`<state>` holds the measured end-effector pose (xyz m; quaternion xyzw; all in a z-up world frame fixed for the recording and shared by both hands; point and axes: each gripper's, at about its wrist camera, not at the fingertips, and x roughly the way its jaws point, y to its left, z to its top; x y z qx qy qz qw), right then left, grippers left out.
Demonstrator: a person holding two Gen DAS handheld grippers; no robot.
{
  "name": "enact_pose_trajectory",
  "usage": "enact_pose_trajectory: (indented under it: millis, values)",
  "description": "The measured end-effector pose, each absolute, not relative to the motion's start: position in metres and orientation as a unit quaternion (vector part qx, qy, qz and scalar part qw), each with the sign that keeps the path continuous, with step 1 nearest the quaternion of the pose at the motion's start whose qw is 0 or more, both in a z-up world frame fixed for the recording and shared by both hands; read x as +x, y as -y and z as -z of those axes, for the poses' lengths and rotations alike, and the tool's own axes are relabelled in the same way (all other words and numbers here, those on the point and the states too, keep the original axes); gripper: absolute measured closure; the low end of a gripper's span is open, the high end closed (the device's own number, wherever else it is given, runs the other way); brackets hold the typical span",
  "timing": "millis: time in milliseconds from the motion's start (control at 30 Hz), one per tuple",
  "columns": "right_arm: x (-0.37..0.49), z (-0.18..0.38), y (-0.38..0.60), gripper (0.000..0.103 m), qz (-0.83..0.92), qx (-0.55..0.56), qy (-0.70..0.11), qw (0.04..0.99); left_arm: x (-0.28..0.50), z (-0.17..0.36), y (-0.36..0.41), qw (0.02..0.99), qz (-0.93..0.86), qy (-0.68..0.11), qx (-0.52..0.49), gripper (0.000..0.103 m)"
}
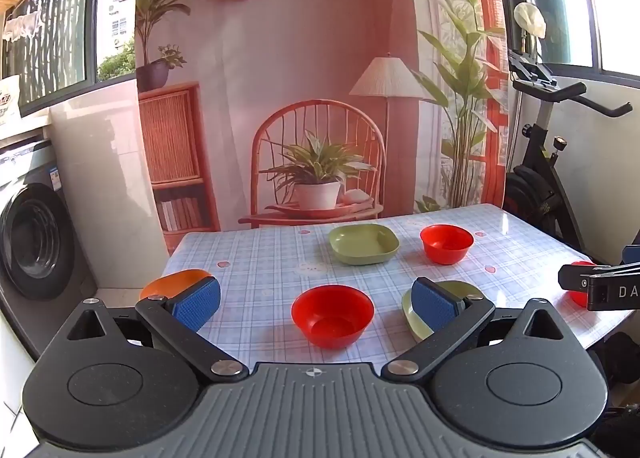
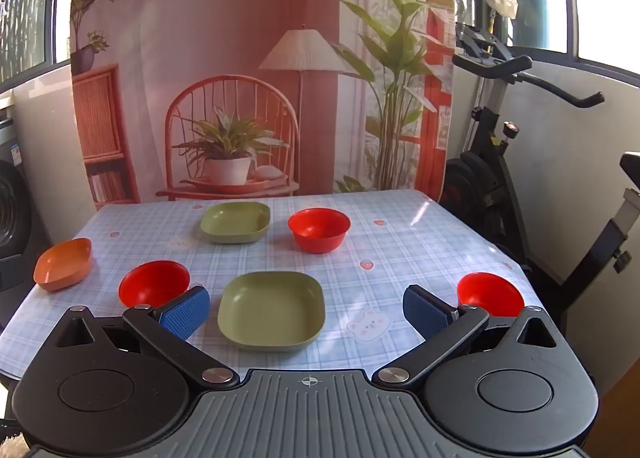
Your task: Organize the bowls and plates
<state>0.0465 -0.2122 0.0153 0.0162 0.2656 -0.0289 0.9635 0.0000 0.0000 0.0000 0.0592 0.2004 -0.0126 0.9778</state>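
Table point(image 2: 400, 242) with blue checked cloth. On it, all apart: three red bowls point(image 2: 319, 229) point(image 2: 154, 283) point(image 2: 490, 293), two green plates point(image 2: 271, 311) point(image 2: 235, 222), orange plate point(image 2: 63, 264) at left edge.

Very little here can be read; the clearest lettering is the white "DA" on the black bar of the right gripper point(image 1: 600, 288) poking in at the right edge of the left wrist view, the rest of the word cut off by the frame; a paper bag point(image 1: 9, 100) on the windowsill at far left carries dark printed lettering, too blurred to make out; the washing machine point(image 1: 36, 238) wears a small blue-and-white sticker point(image 1: 55, 178) near its top, its print too small to tell; a crosshair mark point(image 2: 308, 381) sits on the grey ribbed body of the right gripper, a sign rather than a word.
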Motion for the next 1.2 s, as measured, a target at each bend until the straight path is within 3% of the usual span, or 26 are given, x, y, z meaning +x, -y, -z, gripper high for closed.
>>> enact_pose_trajectory:
  millis: [1200]
  values:
    - [0.0473, -0.0146, 0.2125, 0.000, 0.028, 0.022, -0.265, 0.964, 0.0002, -0.0059, -0.0003, 0.978, 0.015, -0.203, 0.047, 0.000]
